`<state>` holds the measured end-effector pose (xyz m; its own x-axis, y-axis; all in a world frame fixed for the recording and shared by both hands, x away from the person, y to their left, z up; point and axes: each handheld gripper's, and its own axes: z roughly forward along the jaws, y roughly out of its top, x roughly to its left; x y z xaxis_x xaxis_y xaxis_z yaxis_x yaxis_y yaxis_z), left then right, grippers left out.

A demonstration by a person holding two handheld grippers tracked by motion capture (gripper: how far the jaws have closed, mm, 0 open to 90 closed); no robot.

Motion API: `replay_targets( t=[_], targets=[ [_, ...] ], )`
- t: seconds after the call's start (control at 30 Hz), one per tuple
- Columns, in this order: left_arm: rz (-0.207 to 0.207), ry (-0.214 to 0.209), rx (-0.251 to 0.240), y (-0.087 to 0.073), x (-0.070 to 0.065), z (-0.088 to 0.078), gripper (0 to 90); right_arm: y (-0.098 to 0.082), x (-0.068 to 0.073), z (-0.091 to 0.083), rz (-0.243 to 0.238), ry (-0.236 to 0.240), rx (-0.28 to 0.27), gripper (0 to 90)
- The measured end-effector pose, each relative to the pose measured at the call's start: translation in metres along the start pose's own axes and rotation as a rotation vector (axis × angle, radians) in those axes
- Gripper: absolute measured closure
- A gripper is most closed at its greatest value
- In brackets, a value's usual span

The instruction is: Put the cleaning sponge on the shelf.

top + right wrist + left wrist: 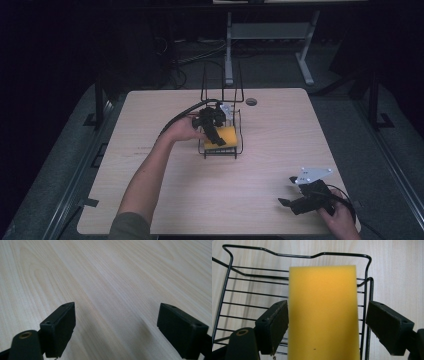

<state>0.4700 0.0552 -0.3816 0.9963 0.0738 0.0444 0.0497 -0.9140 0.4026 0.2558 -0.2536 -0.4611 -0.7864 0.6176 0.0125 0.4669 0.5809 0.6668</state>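
A yellow sponge (223, 136) (323, 312) lies flat in a black wire basket (240, 142) (297, 256) at the middle of the wooden table (210, 200). My left gripper (217, 136) (327, 315) hangs over the basket, open, with its jaws on either side of the sponge. In the left gripper view the left jaw is at the sponge's edge and the right jaw stands clear of it. My right gripper (286, 190) (116, 320) rests low near the table's front right corner, open, with nothing but bare wood between its jaws.
The basket's tall wire handle (222, 82) rises at its far end. A round cable hole (251, 101) sits in the table's back edge. Beyond the table are a white desk frame (270, 45) and cables on a dark floor.
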Motion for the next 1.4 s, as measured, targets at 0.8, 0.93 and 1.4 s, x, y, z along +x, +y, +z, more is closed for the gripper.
replay_targets(
  t=[0.8, 0.93, 1.4],
  targets=[
    [0.074, 0.021, 0.004, -0.003, -0.042, -0.013, 18.6, 0.002, 0.002, -0.003, -0.002, -0.005, -0.022, 14.9],
    [0.072, 0.018, 0.003, -0.008, -0.047, -0.014, 18.8, 0.002, 0.002, -0.003, 0.000, -0.005, -0.024, 14.9],
    [0.117, 0.038, -0.044, -0.016, -0.077, -0.025, 18.8, 0.002, 0.000, -0.003, 0.007, -0.014, -0.019, 14.9]
  ],
)
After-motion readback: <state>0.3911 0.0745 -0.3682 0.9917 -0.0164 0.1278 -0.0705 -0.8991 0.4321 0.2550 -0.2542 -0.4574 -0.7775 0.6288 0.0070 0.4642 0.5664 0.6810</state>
